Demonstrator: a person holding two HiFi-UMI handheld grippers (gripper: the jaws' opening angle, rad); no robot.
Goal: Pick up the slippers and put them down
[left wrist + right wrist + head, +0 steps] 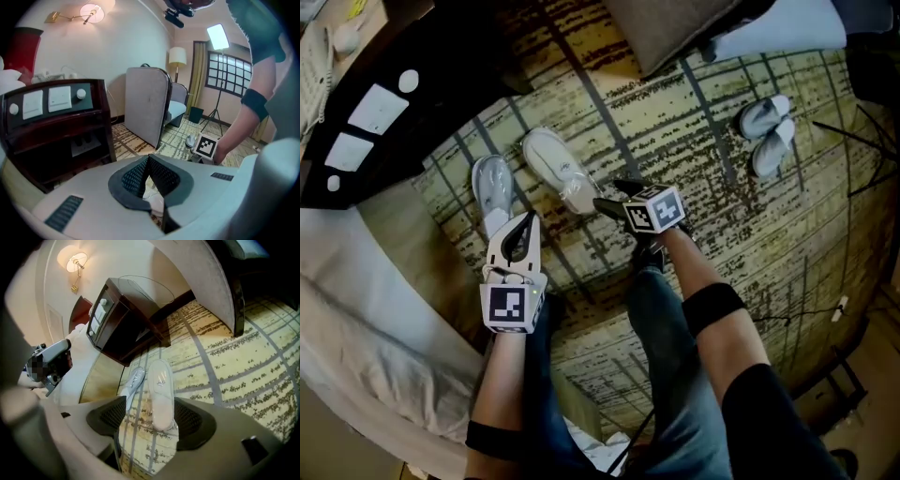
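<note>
Slippers (157, 390) lie together on the carpet (750, 234) beside the bed (366, 309). My left tongs (523, 225) are pinched shut at the grey one's heel, and my right tongs (150, 420) gape wide around the white one's end. I'd back both straight off, dragging neither.

- The right hand-held gripper (150, 418) points down at a patterned carpet (243, 366), its jaws standing wide apart.
- Two slippers lie side by side on the carpet, toes pointing away.
- The heel of the right slipper (160, 390) lies between the jaws; whether a pad touches it is hard to tell.
- The left slipper (134, 382) lies just beside it, angled towards the left jaw.
- Beyond them stands a dark cabinet (126, 329), with a lit wall lamp (75, 261) above.
</note>
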